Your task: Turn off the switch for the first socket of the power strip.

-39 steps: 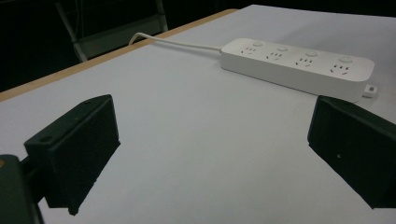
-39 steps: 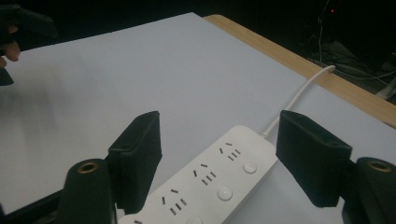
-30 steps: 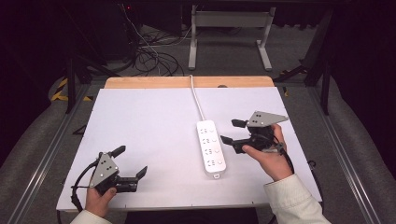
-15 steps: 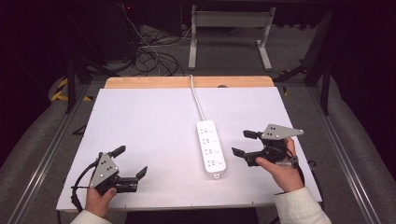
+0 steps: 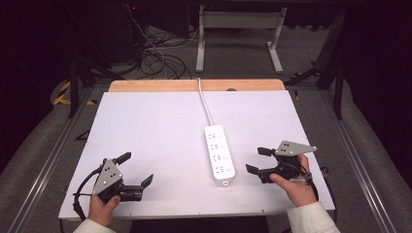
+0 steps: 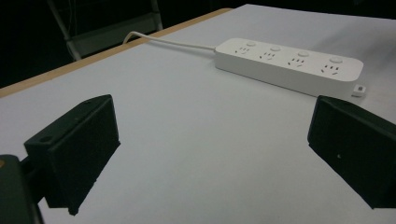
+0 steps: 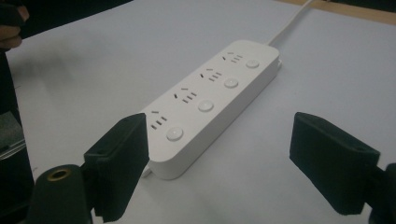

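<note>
A white power strip (image 5: 219, 154) with several sockets and round buttons lies right of the table's middle, its cable (image 5: 204, 99) running off over the far edge. My right gripper (image 5: 256, 160) is open just right of the strip's near end, jaws pointing at it and apart from it. In the right gripper view the strip (image 7: 210, 100) lies ahead of the open right gripper (image 7: 229, 163). My left gripper (image 5: 137, 168) is open at the near left, empty. In the left gripper view the strip (image 6: 289, 65) sits far ahead of the left gripper (image 6: 210, 154).
The white table top (image 5: 155, 126) has a wooden strip (image 5: 145, 86) along its far edge. On the floor beyond lie tangled cables (image 5: 160, 58) and a grey metal frame (image 5: 238, 29). A small white tab (image 6: 358, 90) sticks out of the strip's near end.
My right gripper has drawn back toward the near edge, from beside the strip's middle to beside its near end. The left gripper and the strip have stayed put.
</note>
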Available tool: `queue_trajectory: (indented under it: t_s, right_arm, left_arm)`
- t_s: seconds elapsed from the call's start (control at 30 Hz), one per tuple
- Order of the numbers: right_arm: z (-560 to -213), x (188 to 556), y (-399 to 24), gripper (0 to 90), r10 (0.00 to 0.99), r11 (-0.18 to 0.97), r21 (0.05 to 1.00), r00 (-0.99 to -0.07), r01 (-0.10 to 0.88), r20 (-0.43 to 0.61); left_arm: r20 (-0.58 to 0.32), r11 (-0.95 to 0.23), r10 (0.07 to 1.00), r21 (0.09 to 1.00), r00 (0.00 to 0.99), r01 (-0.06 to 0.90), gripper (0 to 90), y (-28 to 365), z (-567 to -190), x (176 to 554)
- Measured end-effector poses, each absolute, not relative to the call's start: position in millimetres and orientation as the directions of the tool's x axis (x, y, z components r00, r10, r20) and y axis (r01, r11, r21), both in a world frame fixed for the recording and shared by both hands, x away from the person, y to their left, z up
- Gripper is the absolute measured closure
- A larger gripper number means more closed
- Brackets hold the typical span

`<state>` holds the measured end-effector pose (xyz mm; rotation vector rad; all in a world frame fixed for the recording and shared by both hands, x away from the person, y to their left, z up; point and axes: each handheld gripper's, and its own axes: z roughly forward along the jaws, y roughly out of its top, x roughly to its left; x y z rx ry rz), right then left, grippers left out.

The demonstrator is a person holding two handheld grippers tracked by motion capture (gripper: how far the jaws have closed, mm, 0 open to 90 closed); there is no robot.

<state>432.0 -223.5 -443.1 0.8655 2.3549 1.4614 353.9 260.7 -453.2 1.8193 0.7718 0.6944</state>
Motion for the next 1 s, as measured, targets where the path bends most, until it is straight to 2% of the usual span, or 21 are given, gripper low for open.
queue_trajectory:
  t_s: [0.23,0.43,0.67,0.83,1.0]
  right_arm:
    - [-459,430,-233,19.7,0.615,0.296,0.885,-0.781,0.359,0.111]
    - [-469,423,-234,19.5,0.612,0.322,0.883,-0.786,0.343,0.082]
    - [-480,421,-238,19.7,0.651,0.339,0.848,-0.752,0.407,0.101]
    - [-489,425,-236,21.1,0.678,0.342,0.803,-0.72,0.488,0.149]
    - [-487,423,-233,20.4,0.651,0.364,0.831,-0.753,0.42,0.096]
  left_arm:
    - [0.113,-0.295,0.766,0.937,0.632,0.19,2.4,261,-454,353]
    - [0.122,-0.301,0.761,0.936,0.637,0.181,2.4,261,-454,350]
    - [0.127,-0.302,0.763,0.937,0.634,0.176,2.4,261,-456,348]
    - [0.135,-0.311,0.762,0.934,0.634,0.174,2.4,260,-456,349]
    - [0.141,-0.314,0.765,0.933,0.628,0.173,2.4,261,-456,350]
